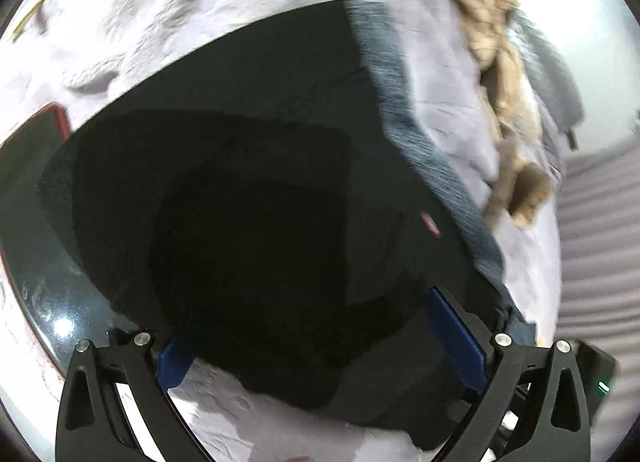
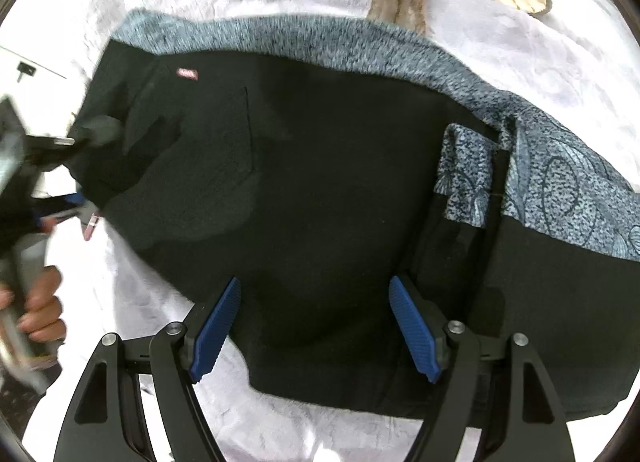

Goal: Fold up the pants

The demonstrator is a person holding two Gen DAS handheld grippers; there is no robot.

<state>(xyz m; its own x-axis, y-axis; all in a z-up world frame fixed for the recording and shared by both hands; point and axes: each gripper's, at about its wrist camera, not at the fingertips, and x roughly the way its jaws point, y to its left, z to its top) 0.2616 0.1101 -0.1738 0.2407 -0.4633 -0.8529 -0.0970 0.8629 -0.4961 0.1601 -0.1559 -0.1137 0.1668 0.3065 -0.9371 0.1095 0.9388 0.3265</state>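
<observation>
Two views, one story. Through your left wrist camera, the left gripper [image 1: 324,326] hangs with jaws wide over the dark pants [image 1: 240,182], which lie flat on the pale blanket [image 1: 180,14]; nothing is pinched. Through your right wrist camera, the right gripper [image 2: 316,326] also stands wide over the pants [image 2: 320,182], clasping nothing. Judging by the layered cloth, one fold looks done; more remain.
</observation>
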